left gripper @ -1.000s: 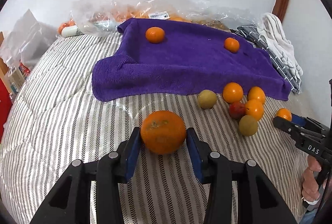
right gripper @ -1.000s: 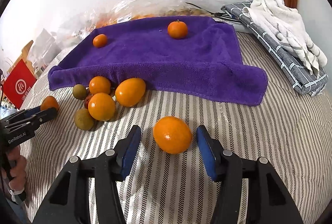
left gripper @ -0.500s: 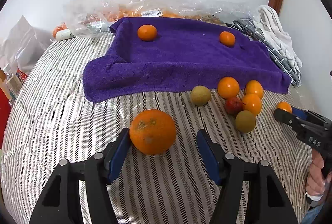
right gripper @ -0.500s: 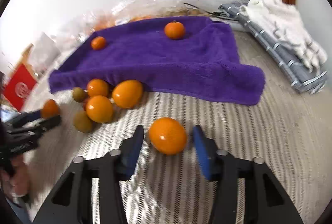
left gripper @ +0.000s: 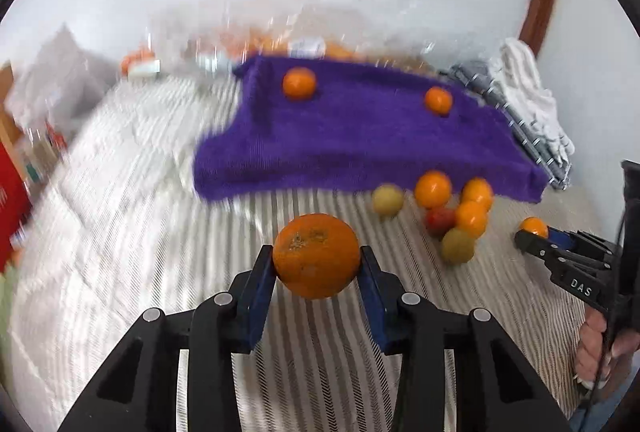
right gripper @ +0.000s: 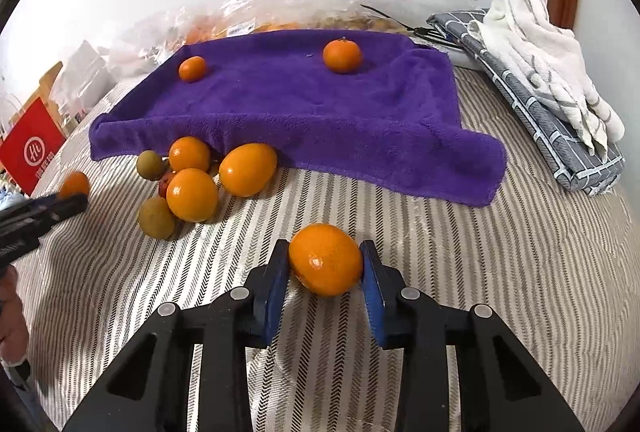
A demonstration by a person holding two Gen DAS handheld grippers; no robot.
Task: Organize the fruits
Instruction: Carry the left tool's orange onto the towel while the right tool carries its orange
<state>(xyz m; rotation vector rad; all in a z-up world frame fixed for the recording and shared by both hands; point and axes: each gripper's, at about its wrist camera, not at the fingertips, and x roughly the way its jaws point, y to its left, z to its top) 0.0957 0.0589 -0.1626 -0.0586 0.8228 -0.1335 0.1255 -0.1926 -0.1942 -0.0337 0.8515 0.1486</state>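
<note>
My left gripper (left gripper: pixel 317 262) is shut on a large orange (left gripper: pixel 317 255) and holds it above the striped bedcover (left gripper: pixel 120 252). My right gripper (right gripper: pixel 325 266) is shut on a smaller orange (right gripper: pixel 326 259) just over the cover. A purple towel (right gripper: pixel 320 111) lies at the back with two small oranges (right gripper: pixel 342 55) (right gripper: pixel 192 68) on it. A heap of several oranges and greenish fruits (right gripper: pixel 192 193) lies at the towel's front edge; it also shows in the left wrist view (left gripper: pixel 456 216).
A clear plastic bag of fruit (right gripper: pixel 280 11) lies behind the towel. Folded grey and white cloths (right gripper: pixel 552 71) lie at the right. A red box (right gripper: pixel 32 147) stands at the left. The wall is close behind.
Both grippers have closed on their oranges. The left one had opened half a second ago and has gripped its orange again; the left view is blurred by motion.
</note>
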